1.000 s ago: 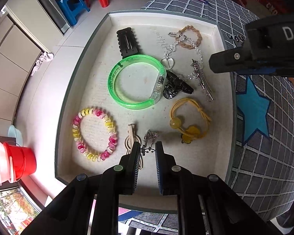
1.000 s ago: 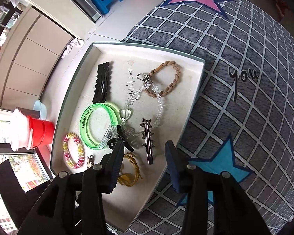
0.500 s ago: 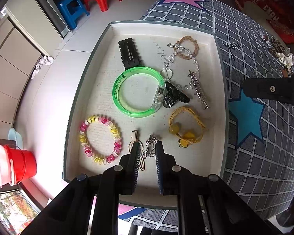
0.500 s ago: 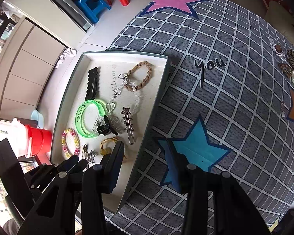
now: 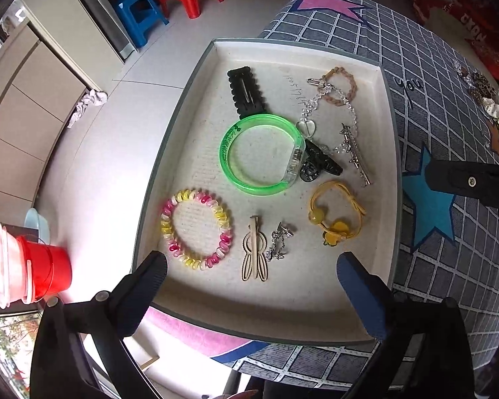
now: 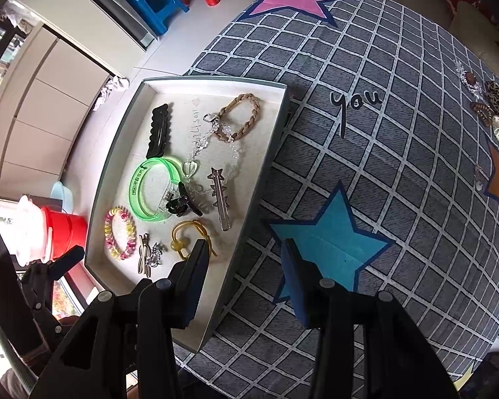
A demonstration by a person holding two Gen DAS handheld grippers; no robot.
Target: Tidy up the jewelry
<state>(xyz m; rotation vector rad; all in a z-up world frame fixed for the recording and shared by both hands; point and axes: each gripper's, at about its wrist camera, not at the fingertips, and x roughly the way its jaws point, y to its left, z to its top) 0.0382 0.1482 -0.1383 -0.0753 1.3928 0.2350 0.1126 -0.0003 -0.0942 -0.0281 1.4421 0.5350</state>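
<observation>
Left wrist view: left gripper (image 5: 251,267) jaws spread wide, holding nothing, poised over the near edge of the tray (image 5: 266,312). Only this view resolves the small pieces at lower centre: a beige rabbit-shaped clip (image 5: 254,252) lying just beside a small silver chain charm (image 5: 278,241).

Right wrist view: right gripper (image 6: 244,266) also released and empty, straddling the tray's right wall above the blue star (image 6: 332,232) on the checked tablecloth (image 6: 399,149). Only this view shows clearly the loose hair accessories (image 6: 494,113) at the frame's right edge, well apart from the tray.

Tray contents: black snap clip (image 5: 246,94) at top, green bangle (image 5: 261,154) centre, pink-yellow bead bracelet (image 5: 196,229) lower left, yellow hair tie (image 5: 336,212) lower right, black claw clip (image 5: 317,164) touching the bangle, silver star barrette (image 5: 356,154), crystal chain (image 5: 329,106) crossing a braided tan bracelet (image 5: 341,86).
</observation>
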